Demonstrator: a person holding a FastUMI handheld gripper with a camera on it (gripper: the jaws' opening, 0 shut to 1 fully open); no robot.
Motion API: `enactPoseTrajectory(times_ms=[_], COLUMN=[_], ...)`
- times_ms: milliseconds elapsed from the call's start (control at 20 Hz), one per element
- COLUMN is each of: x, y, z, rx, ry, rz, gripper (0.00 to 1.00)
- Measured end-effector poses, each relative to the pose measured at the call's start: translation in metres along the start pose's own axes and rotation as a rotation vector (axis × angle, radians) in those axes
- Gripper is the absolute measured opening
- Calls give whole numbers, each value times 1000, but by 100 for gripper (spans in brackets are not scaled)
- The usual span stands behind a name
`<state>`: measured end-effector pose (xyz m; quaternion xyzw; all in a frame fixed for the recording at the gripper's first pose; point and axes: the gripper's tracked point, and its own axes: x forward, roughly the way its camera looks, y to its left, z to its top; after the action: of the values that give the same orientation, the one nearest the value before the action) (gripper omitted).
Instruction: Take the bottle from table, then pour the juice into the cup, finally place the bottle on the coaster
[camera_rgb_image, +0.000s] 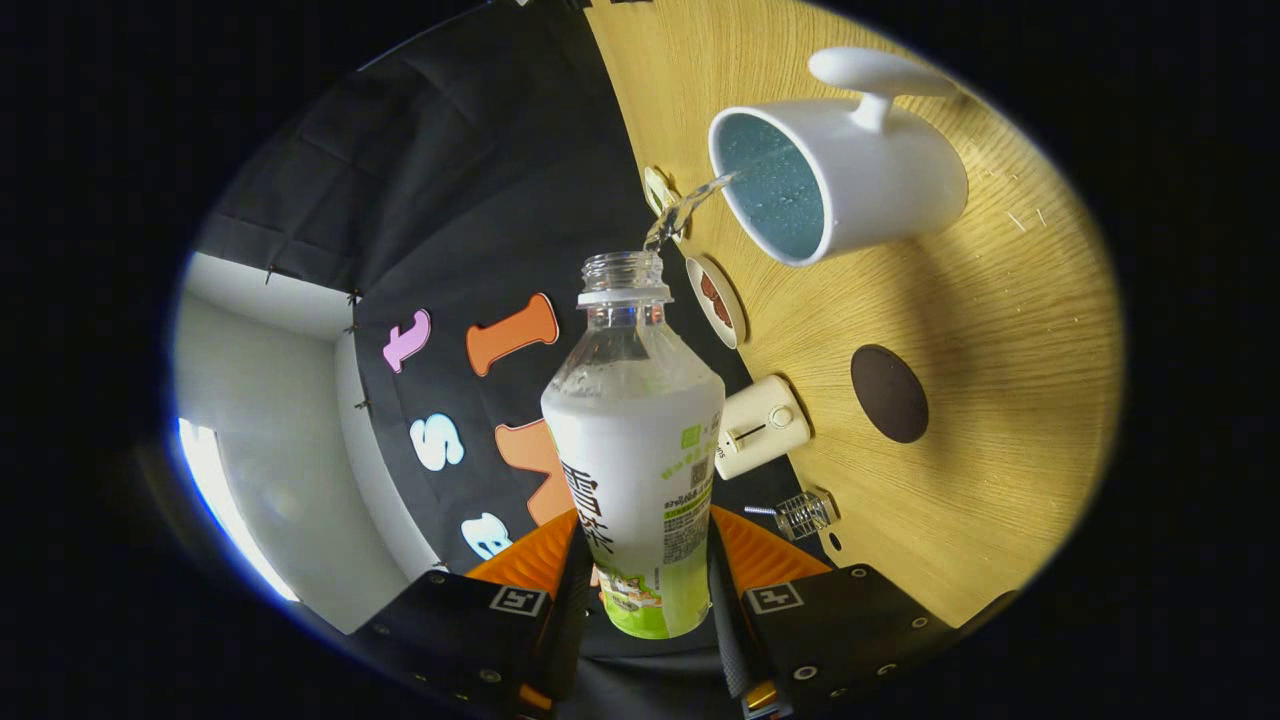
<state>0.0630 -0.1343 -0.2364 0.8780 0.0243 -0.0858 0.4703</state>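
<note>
In the gripper view, the claw (645, 585) is closed on the juice bottle (638, 470). One finger presses on each side of the bottle, down near its bottom end. The gap between the fingers is just as wide as the bottle.

The bottle sits between the fingers and sticks out straight ahead of them. Its long side runs the same way as the fingers. Its bottom is back by the claw and its open mouth points away from the claw. It has no cap on. The bottle is clear near the neck, and it has a white and green label lower down.

A thin stream of juice (685, 205) comes out of the mouth. The stream goes into the white cup (850, 165), which is just beyond the bottle's mouth. The cup is blue inside and has a white handle. It stands on the wooden table (1000, 400).

The dark round coaster (889, 393) lies flat on the table, beside the bottle and well apart from the cup.

A small white box with a knob (760, 427) lies close to the bottle, near the table's edge. A little clear thing (805, 514) lies nearer to the claw. A small round plate (716, 301) sits just beside the bottle's neck.
</note>
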Motion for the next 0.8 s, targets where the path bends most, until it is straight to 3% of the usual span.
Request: enactPoseTrajectory(times_ms=[500,800], x=[3,6], y=[-2,19], z=[-5,-4], rx=[95,136], ry=[-3,-10], rz=[-3,37], gripper=[58,58])
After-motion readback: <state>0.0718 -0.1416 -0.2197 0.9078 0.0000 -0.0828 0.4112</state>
